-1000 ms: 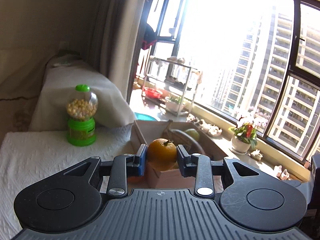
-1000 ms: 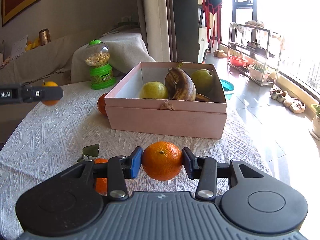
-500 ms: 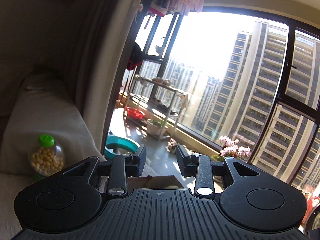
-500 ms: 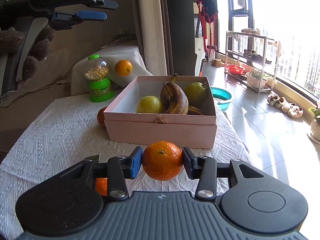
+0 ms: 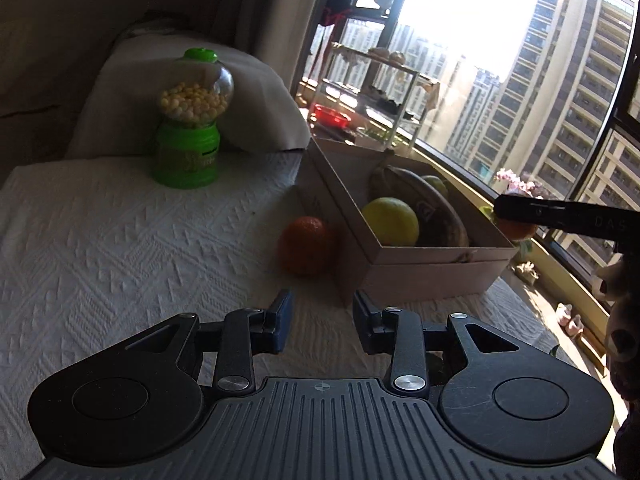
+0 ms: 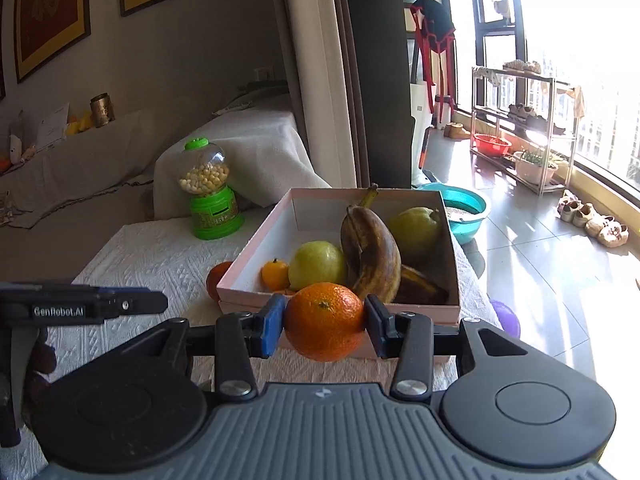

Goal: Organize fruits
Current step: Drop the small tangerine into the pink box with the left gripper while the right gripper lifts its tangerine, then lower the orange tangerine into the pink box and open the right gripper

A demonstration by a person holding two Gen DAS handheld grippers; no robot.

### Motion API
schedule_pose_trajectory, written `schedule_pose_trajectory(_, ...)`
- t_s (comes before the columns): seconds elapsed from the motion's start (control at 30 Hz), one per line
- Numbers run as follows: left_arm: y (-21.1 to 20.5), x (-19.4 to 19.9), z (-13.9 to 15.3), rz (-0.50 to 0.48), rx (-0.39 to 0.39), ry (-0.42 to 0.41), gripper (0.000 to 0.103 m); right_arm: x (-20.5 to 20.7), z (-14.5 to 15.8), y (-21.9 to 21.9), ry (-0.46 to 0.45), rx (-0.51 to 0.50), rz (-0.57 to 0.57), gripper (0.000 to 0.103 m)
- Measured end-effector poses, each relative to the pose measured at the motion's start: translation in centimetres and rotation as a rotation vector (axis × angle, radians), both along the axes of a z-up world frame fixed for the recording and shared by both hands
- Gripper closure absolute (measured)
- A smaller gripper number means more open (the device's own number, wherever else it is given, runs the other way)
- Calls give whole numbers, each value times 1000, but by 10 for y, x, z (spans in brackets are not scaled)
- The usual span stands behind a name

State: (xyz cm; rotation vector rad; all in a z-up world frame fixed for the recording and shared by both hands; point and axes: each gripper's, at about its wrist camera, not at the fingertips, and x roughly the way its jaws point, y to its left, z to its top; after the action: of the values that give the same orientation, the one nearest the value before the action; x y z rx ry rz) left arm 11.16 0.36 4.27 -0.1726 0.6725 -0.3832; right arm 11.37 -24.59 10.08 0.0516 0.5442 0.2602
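the right gripper (image 6: 325, 322) clamps an orange (image 6: 324, 320) between its pads, with the pink box (image 6: 452, 240) just ahead and below. the left gripper (image 5: 322, 320) is empty, jaws narrowly apart, a loose orange (image 5: 306, 245) ahead of it beside the box wall. step in hand: boxing the held orange; the next move likely requires carrying it forward over the rim before release.

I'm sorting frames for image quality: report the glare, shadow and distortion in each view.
Left wrist view: the window is blown out, the tablecloth and loose orange lie in dim shadow, and the buildings bow. Right wrist view: evenly lit, the held orange sharp, glare at the right edge.
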Motion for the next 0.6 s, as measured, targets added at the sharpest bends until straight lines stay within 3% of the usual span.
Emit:
schedule_pose_trajectory(0.17,8,0,-17,0,-13,40,66,75,57,11,-69,86,-20,55)
schedule_pose_trajectory(0.27,10,-8,-17,-1,11,29,66,87,70,21,-80,72,-14,51)
schedule_pose_trajectory(0.43,13,-12,-20,7,11,28,66,62,51,31,-25,41,43,40)
schedule_pose_trajectory(0.6,9,-12,-18,13,35,26,66,44,10,49,95,4,141,40)
